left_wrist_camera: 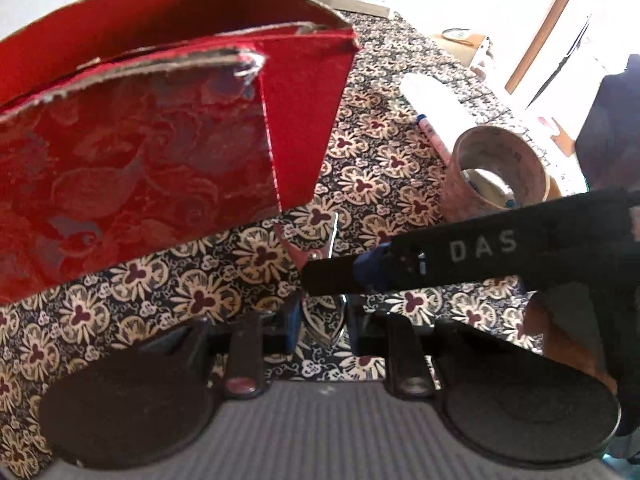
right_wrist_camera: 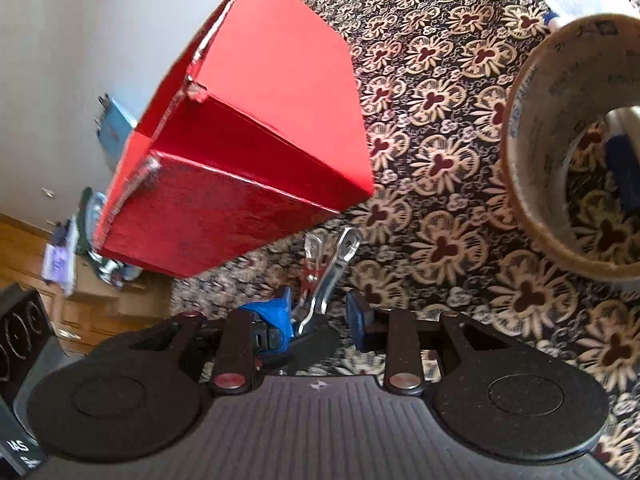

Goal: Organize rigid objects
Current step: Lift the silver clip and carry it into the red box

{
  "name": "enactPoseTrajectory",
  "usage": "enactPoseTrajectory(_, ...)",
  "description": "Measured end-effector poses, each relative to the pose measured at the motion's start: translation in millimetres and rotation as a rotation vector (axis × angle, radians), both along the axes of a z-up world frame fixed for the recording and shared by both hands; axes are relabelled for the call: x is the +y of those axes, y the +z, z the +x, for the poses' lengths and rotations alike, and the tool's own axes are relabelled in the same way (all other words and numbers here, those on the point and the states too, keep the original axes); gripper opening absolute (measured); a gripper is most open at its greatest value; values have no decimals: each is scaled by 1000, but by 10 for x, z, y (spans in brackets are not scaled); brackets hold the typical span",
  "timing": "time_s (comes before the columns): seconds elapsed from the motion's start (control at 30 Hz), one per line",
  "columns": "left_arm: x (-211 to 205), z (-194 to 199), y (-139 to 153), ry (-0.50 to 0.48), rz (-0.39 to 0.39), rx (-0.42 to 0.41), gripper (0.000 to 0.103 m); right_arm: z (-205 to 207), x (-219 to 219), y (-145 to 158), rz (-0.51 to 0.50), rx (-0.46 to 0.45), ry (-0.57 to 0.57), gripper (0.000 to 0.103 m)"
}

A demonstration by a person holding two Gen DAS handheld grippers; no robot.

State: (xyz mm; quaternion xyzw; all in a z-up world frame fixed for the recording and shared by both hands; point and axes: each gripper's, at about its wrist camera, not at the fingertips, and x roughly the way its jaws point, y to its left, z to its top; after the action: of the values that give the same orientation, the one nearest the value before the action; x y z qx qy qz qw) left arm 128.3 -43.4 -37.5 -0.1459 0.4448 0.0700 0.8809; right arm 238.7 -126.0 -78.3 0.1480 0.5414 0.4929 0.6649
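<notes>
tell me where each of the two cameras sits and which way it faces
Left wrist: on the left gripper, angled down at the patterned cloth; its jaws pinch a metal clip; the right gripper's finger crosses in.
Right wrist: on the right gripper, angled down; jaws open around the clip.
Shared: red box, tape roll, clip, cloth.

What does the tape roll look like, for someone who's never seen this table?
On the dark floral tablecloth, look right of the big red box in the left wrist view. The tape roll sits there: a wide brownish ring, the only round, hollow thing, beside a thin marker.
</notes>
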Motion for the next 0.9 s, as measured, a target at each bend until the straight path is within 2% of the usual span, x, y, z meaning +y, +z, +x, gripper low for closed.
enactPoseTrajectory(0.1, 16, -60, 82, -16, -11, -16, 20, -58, -5, 143, 29, -22, 19, 9)
enactPoseTrajectory(0.2, 22, -147, 241, -35, -4, -52, 20, -169, -42, 414, 76, -112, 39, 7)
enactPoseTrajectory(0.37, 107, -357, 671, -58, 12, -166, 20, -433, -67, 975, 183, -346, 74, 4)
enactPoseTrajectory(0.57, 247, -550, 1231, -57, 76, -324, 20, -516, 109, 1441, 300, -589, 86, 2)
enactPoseTrajectory(0.73, 429, -582, 1533, -47, 129, -415, 19, -467, 430, 1591, 351, -703, 116, 2)
enactPoseTrajectory(0.9, 618, -527, 1611, -18, 218, -431, 19, -353, 842, 1667, 331, -725, 177, 1)
